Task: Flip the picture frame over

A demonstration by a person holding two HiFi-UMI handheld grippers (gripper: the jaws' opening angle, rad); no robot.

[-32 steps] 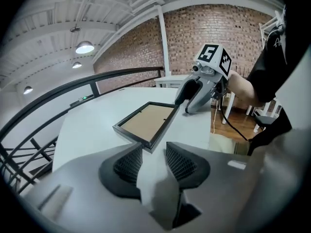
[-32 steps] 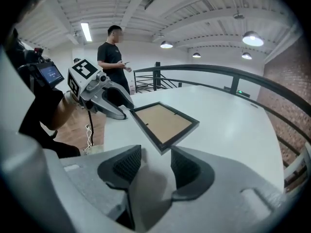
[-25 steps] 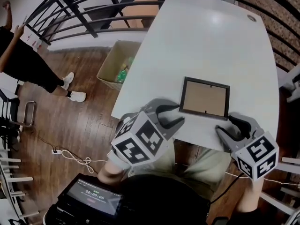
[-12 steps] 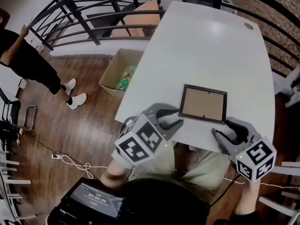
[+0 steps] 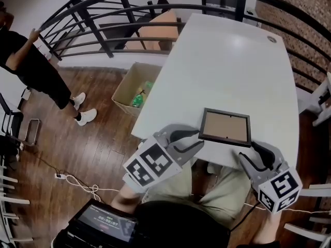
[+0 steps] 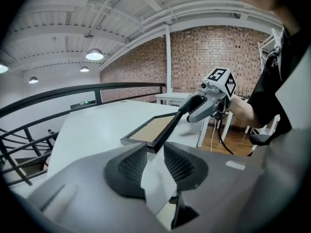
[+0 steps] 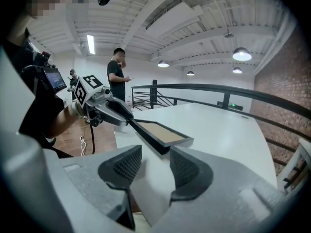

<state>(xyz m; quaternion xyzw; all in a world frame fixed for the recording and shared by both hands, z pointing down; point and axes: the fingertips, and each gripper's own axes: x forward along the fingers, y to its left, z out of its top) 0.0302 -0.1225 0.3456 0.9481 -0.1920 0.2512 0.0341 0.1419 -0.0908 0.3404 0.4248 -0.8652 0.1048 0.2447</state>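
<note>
Bright, even light from ceiling lamps [image 6: 95, 55]; fisheye edges bend and darken.

White table [image 5: 227, 56], picture frame [image 5: 225, 127] by near edge, backing apparently up

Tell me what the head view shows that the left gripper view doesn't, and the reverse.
Only the head view: the cardboard box beside the table and a bystander in black clothes. Only the left gripper view: the ceiling lamps overhead. Both: the picture frame lying on the white table, and the right claw near the frame's corner.
</note>
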